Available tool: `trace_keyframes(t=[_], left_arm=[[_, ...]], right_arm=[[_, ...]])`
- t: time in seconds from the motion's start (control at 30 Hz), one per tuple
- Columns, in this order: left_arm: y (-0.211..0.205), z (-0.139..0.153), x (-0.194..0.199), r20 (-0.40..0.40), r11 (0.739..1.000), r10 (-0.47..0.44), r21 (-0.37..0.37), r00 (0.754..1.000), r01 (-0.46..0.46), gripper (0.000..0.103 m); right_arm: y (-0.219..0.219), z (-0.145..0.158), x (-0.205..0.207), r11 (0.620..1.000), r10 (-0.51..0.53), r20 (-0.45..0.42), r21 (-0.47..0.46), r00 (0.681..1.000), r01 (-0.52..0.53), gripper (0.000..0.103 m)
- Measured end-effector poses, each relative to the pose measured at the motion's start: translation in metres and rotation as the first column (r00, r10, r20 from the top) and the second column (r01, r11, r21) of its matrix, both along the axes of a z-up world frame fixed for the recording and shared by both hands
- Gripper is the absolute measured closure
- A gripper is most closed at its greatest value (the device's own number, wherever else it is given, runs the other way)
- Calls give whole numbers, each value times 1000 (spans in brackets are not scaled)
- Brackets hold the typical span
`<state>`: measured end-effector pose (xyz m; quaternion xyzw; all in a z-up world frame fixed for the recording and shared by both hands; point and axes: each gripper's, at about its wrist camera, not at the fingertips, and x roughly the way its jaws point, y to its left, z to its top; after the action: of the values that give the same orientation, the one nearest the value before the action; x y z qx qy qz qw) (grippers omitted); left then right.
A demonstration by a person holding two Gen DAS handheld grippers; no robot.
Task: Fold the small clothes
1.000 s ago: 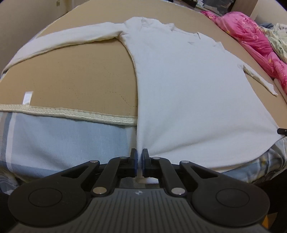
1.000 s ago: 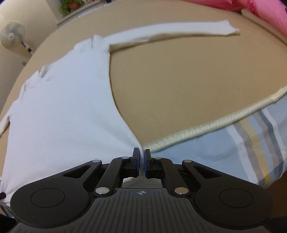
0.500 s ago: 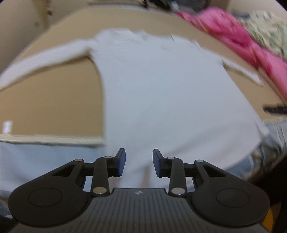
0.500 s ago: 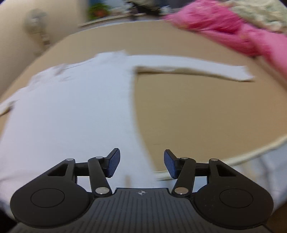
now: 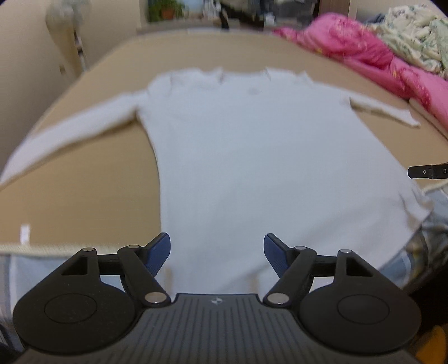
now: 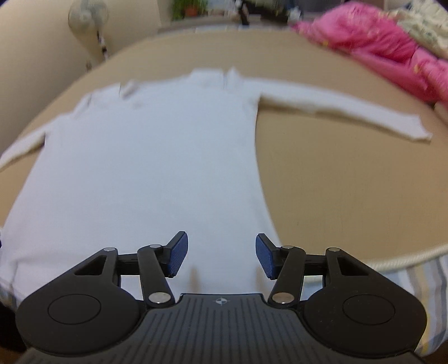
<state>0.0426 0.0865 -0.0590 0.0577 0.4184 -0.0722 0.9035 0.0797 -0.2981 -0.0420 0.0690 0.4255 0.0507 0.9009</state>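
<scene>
A white long-sleeved shirt [image 5: 252, 156] lies flat and spread out on the tan bed cover, collar at the far side, both sleeves stretched outward. It also shows in the right wrist view [image 6: 145, 168]. My left gripper [image 5: 217, 252] is open and empty above the shirt's near hem, toward its left side. My right gripper [image 6: 221, 253] is open and empty above the near hem, toward its right side. The tip of the right gripper [image 5: 428, 171] shows at the right edge of the left wrist view.
The tan cover [image 6: 350, 190] ends in a cream corded edge [image 6: 406, 256] over a striped sheet [image 6: 436, 271]. A pink quilt [image 5: 364, 53] and a floral blanket [image 5: 414, 33] are piled at the far right. A fan [image 6: 88, 14] stands at the far left.
Both grippers were shut on the shirt's hem corners a second ago. They have let go, opened wide and lifted back, and the hem now lies on the bed.
</scene>
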Motion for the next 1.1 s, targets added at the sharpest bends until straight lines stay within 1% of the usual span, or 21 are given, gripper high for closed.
trace_keyframes(t=[0.03, 0.1, 0.2, 0.27, 0.33, 0.37, 0.43, 0.47, 0.53, 0.6, 0.63, 0.73, 0.77, 0.8, 0.83, 0.87, 0.93, 0.97, 1.0, 1.07, 1.1], left_arm=[[-5, 2, 0, 26, 1000, 8, -7, 1000, -8, 24], [-6, 11, 1, 81, 999, 30, -37, 996, -27, 24], [-6, 25, -5, 155, 997, 61, -63, 986, -52, 24], [-6, 34, -9, 217, 997, 68, -62, 974, -56, 24], [-7, 45, -12, 276, 997, 63, -53, 959, -51, 24], [-8, 51, -12, 298, 998, 56, -44, 953, -45, 24], [-6, 60, -11, 331, 999, 45, -36, 942, -35, 24], [-5, 66, -6, 345, 999, 45, -38, 938, -34, 24], [-2, 73, 7, 356, 998, 46, -50, 933, -30, 24], [3, 82, 24, 365, 998, 47, -49, 930, -31, 24], [8, 84, 31, 365, 997, 41, -71, 930, -16, 24], [18, 89, 65, 385, 997, 77, -51, 919, -63, 23], [23, 90, 79, 383, 996, 90, -58, 919, -74, 22], [27, 90, 89, 380, 995, 97, -66, 920, -77, 22], [30, 90, 101, 376, 995, 100, -57, 921, -85, 19], [31, 88, 115, 378, 995, 100, -18, 920, -100, 16], [31, 83, 134, 387, 991, 93, 50, 917, -122, 15], [33, 80, 142, 402, 991, 82, 67, 912, -119, 15], [36, 77, 148, 421, 991, 73, 74, 904, -114, 15], [44, 67, 156, 438, 991, 83, 62, 895, -122, 15], [51, 58, 160, 423, 990, 115, 25, 899, -138, 15]], right_arm=[[1, 5, 0, 1000, -11, 40, -15, 999, 12, 49], [4, 13, 4, 996, -33, 160, -79, 987, 46, 49], [3, 34, -4, 991, -15, 322, -122, 947, 58, 49], [5, 42, -2, 990, 17, 381, -135, 924, 38, 48], [3, 51, 7, 987, 56, 406, -161, 912, 11, 48], [-3, 57, 11, 989, 49, 414, -150, 909, 15, 48], [-24, 73, 24, 997, 0, 440, -74, 898, 36, 49], [-31, 76, 35, 998, -24, 449, -41, 893, 48, 50], [-46, 83, 51, 997, -55, 457, -30, 888, 77, 52], [-56, 84, 65, 997, -59, 480, -20, 875, 78, 53], [-59, 82, 72, 997, -62, 489, -18, 870, 81, 53], [-62, 70, 78, 996, -84, 496, 10, 864, 91, 53], [-62, 60, 80, 995, -95, 483, 26, 871, 95, 53], [-58, 51, 86, 995, -92, 445, 20, 891, 93, 53], [-52, 44, 96, 997, -65, 390, -21, 918, 79, 53], [-43, 39, 103, 995, -31, 372, -75, 928, 63, 54], [-28, 33, 108, 983, 19, 386, -176, 922, 53, 54], [-22, 30, 112, 978, 36, 382, -203, 924, 46, 53], [-19, 27, 116, 978, 45, 369, -205, 928, 34, 53], [-16, 23, 123, 983, 54, 348, -185, 936, 13, 53], [-13, 21, 123, 983, 54, 346, -184, 937, 11, 52]])
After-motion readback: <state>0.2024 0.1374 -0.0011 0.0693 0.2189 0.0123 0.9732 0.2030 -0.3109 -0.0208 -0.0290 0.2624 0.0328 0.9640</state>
